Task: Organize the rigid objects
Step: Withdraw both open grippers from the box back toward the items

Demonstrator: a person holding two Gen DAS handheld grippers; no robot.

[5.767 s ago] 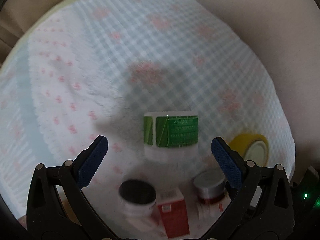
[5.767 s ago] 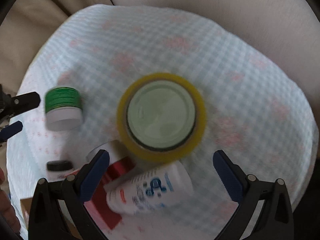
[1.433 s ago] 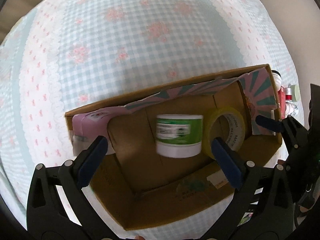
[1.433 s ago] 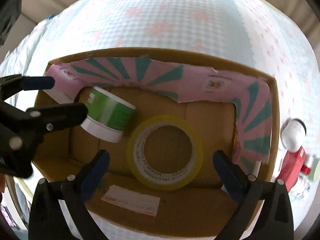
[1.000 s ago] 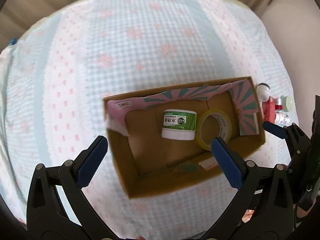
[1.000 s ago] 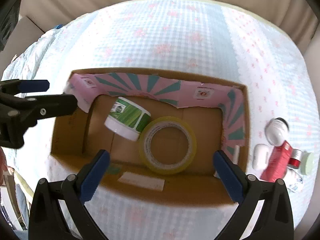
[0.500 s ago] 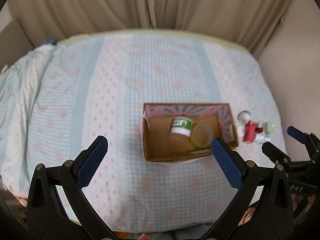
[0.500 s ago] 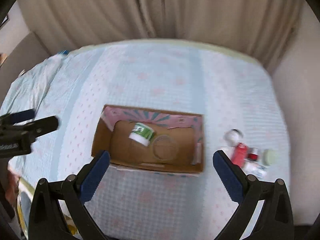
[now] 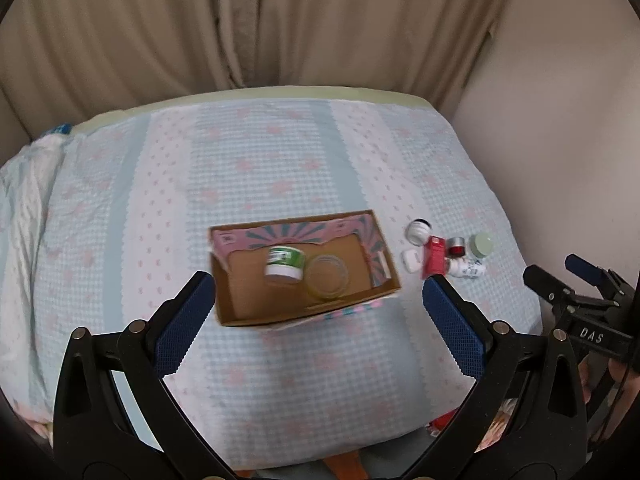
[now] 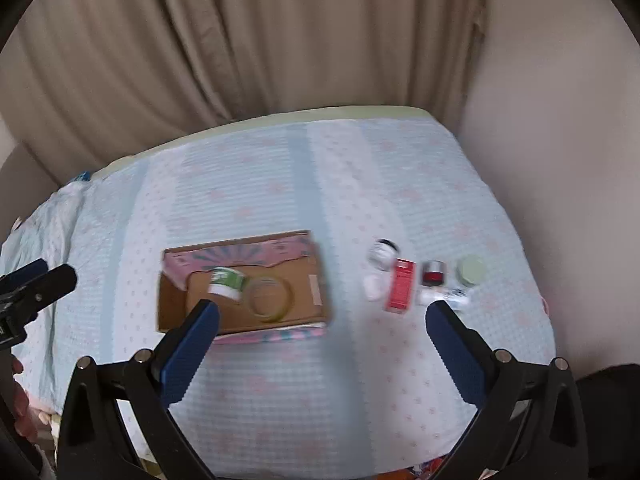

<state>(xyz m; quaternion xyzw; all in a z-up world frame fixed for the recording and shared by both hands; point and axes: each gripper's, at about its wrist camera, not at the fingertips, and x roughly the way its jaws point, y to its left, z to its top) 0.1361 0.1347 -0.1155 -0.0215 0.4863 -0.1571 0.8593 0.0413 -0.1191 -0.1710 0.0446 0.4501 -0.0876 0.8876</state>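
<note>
Beige curtains (image 9: 240,20) back the bed (image 9: 280,380). Both the left gripper (image 9: 320,324) and right gripper (image 10: 322,342) hover high, fingers spread, empty. Green jar (image 9: 284,264) and blurred tape roll (image 9: 326,276) lie in the cardboard box (image 9: 240,312) mid-bed; small containers (image 9: 448,250) cluster near its right edge.

Bed (image 9: 280,392): covered by a pale blue gingham quilt with white bands and pink floral motifs; a pale green mattress edge (image 9: 320,91) shows at the far side. Curtain (image 9: 260,24): beige, floor-length folds, drawn across the whole back of the room. Wall (image 9: 560,100): plain off-white, at the right, meeting the bed. Light: soft, dim, even.
</note>
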